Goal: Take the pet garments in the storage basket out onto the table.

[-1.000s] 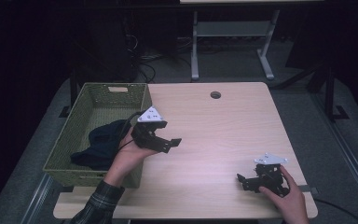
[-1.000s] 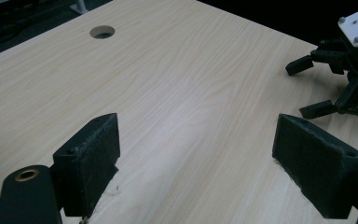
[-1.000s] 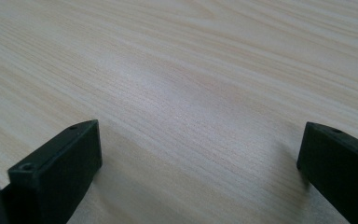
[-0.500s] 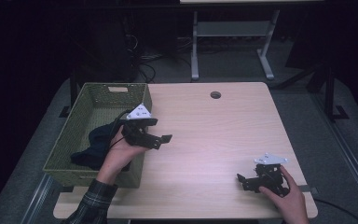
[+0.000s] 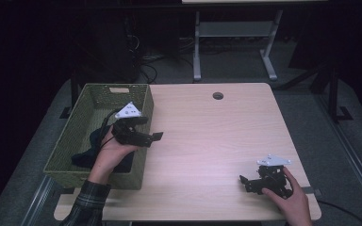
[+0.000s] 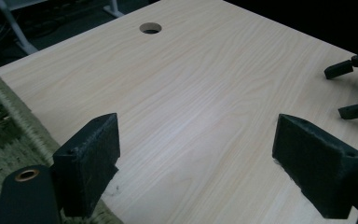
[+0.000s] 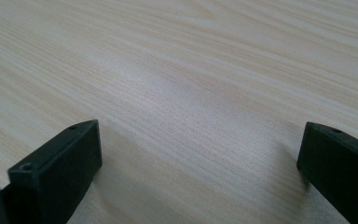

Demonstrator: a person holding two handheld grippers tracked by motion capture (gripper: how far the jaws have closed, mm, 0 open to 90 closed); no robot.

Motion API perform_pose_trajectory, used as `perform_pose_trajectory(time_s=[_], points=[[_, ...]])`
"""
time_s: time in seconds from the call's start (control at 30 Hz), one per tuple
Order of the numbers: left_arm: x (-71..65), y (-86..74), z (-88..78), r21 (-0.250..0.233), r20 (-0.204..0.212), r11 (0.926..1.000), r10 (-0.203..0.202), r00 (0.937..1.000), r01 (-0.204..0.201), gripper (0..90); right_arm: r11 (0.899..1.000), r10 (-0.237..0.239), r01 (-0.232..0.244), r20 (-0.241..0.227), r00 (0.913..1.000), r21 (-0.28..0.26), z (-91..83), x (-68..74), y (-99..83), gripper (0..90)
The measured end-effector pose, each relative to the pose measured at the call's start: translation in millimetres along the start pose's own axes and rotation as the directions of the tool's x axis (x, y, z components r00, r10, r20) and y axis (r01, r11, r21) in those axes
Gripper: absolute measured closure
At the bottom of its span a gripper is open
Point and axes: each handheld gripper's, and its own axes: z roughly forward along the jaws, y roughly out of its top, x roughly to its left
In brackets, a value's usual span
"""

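We hold the left gripper [image 5: 154, 136], jaws spread wide and empty, over the right rim of the woven basket [image 5: 73, 141], pointing away from it across the table [image 5: 207, 136]. The dark cloth [image 5: 92, 146] lies inside the basket, behind and below this gripper. The right gripper [image 5: 243, 180], also wide and empty, rests well apart from the basket, so the left is nearer.

From my station, the basket [image 5: 87, 141] sits along the left edge of the table [image 5: 217, 141], overhanging it. A cloth [image 5: 94, 146] lies in the basket. My left gripper [image 5: 143, 136] is over the basket's right wall. My right gripper [image 5: 252, 181] rests near the front right corner. A hole [image 5: 218, 95] lies near the rear edge.
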Motion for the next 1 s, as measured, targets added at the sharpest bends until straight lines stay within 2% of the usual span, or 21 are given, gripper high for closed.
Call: perform_pose_trajectory(time_s=[0.53, 1.0], points=[[20.6, -10.4, -17.5, -0.003, -0.047, 0.9999, -0.011, 0.9989, 0.011, 14.6, 1.0, 0.0, 0.0, 0.0, 1.0, 0.0, 0.0, 0.0, 0.0, 0.0], [37.6, -19.8, -36.2, -0.027, -0.097, 0.9984, -0.051, 0.9939, 0.048, 14.7, 1.0, 0.0, 0.0, 0.0, 1.0, 0.0, 0.0, 0.0, 0.0, 0.0]])
